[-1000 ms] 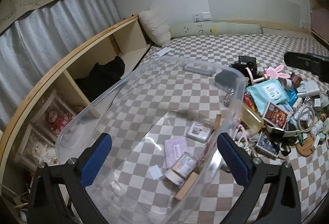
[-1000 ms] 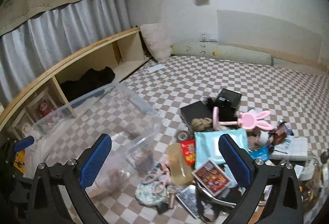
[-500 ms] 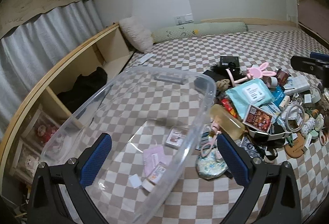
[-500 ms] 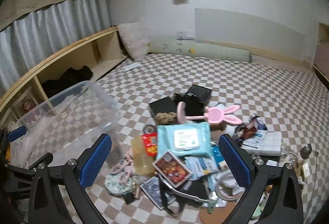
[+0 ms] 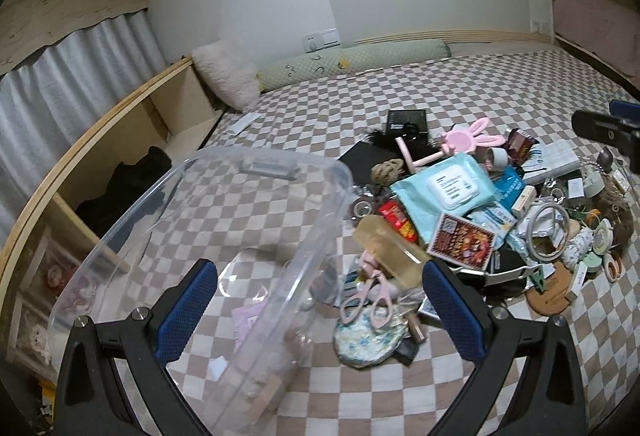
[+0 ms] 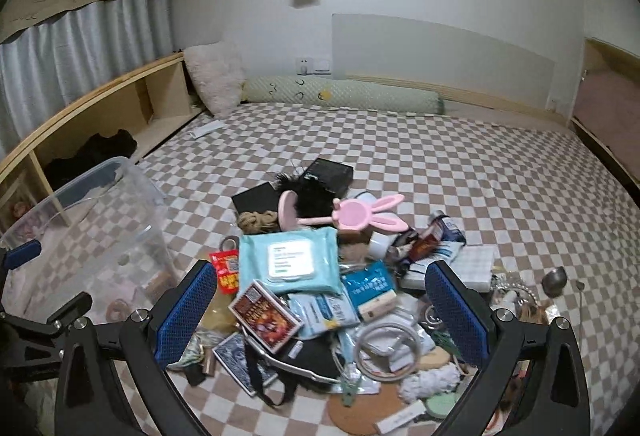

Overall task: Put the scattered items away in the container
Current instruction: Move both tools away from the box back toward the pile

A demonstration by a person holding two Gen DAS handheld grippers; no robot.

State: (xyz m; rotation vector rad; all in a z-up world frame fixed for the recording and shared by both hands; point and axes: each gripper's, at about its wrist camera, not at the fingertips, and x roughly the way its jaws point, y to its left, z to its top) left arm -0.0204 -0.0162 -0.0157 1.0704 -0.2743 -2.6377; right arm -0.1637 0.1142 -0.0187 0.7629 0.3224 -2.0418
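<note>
Container (image 5: 256, 220) upright, long axis running away; left, right jaws wide, empty.

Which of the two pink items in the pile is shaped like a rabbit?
The pink bunny-eared mirror at the pile's far side; the pink scissors beside the clear container have plain loop handles.

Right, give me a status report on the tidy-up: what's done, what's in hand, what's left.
Done: only a few small items lie in the clear container; they are blurred through its wall.
In hand: nothing. The left gripper and right gripper are both open and empty, the right one over the pile.
Left: nearly all of it. The wet wipes pack, pink bunny mirror, pink scissors and much else sit on the checkered bed.
</note>
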